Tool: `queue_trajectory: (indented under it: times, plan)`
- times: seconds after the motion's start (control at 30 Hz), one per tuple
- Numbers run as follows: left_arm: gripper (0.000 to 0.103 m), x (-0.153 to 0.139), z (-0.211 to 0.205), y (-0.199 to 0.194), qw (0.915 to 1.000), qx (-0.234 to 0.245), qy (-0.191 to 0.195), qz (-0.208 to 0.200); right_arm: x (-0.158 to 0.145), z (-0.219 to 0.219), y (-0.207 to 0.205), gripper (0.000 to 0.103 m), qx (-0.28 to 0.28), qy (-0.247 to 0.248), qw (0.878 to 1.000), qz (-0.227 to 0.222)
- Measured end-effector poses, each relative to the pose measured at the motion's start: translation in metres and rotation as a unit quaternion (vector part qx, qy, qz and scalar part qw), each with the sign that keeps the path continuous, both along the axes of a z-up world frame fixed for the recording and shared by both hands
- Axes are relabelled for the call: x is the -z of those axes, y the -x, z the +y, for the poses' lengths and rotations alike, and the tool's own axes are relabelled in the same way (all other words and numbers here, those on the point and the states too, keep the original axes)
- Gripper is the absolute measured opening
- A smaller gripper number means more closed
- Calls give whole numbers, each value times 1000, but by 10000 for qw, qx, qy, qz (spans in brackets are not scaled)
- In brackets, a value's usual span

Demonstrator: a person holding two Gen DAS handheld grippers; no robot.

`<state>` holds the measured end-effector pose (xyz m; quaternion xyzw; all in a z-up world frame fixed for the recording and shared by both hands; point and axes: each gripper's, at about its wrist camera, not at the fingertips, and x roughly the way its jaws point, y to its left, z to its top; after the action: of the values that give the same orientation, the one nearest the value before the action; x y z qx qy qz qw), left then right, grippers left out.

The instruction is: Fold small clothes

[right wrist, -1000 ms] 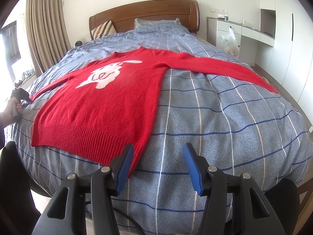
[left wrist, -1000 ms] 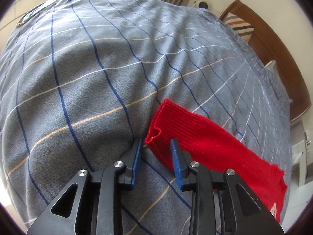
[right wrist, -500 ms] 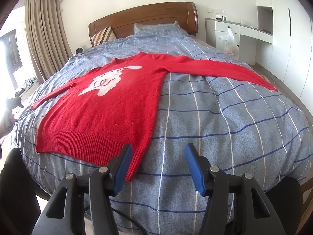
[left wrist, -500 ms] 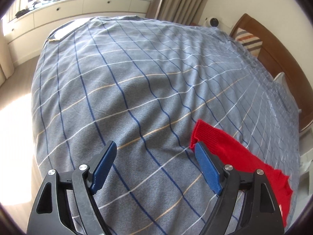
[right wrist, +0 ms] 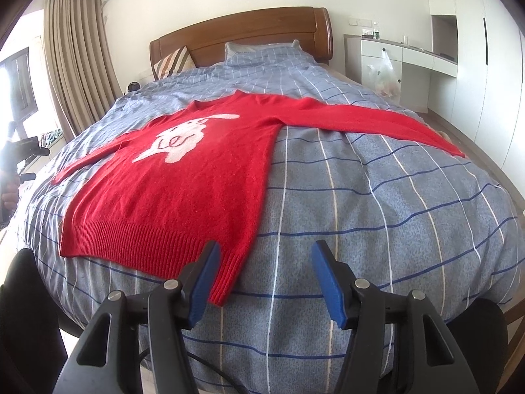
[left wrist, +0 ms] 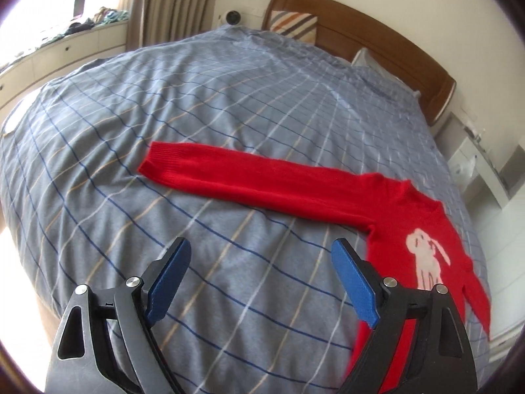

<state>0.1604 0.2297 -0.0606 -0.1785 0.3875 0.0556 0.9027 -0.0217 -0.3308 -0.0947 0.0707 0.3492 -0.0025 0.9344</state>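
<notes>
Red sweater lies flat, face up, on the bed, both sleeves spread out to the sides, white animal motif on the chest. Left hand-held gripper: jaws have just been opening and now stand wide, released, nothing between them; only the checked cover lies under the gap. The left sleeve stretches straight across ahead of it, cuff ahead and to the left, well apart from the pads, and the sweater body starts just beside the right finger. Right hand-held gripper: jaws parted, empty, hovering at the foot of the bed; the hem corner lies just beside its left finger, outside the gap as far as I can tell. Judgement: garment is spread, folding not yet begun. Risks from here: a pinch at the hem or cuff could gather the cover along with the knit, since the cover is soft and loose; a single-corner lift could drag the body askew; the right sleeve runs towards the bed's edge and could slide off if tugged.
</notes>
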Motion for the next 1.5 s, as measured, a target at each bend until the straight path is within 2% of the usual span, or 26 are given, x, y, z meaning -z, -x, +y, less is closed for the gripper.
queue_trajectory:
  times: [0.13, 0.33, 0.53, 0.87, 1.17, 1.3, 1.5]
  plan:
    - [92, 4, -44, 10, 9989, 457, -80, -13, 0, -4, 0, 59, 80, -50, 10000, -17]
    - [93, 30, -84, 24, 9955, 895, -259, 195, -1, -9, 0, 62, 170, -123, 9998, -57]
    - [92, 55, -86, 28, 9955, 819, -239, 416, -1, -9, 0, 62, 186, -134, 9997, -71]
    - [94, 84, -86, 20, 9926, 811, -634, 643, -1, -7, 0, 62, 152, -84, 9998, -68]
    - [96, 76, -85, 20, 9932, 779, -553, 667, -1, -7, 1, 62, 152, -89, 9998, -76]
    - [96, 59, -82, 20, 9939, 800, -515, 563, -1, -8, 0, 62, 160, -106, 9998, -84]
    - [96, 28, -80, 20, 9926, 881, -713, 431, 0, -9, 0, 63, 163, -123, 9998, -75]
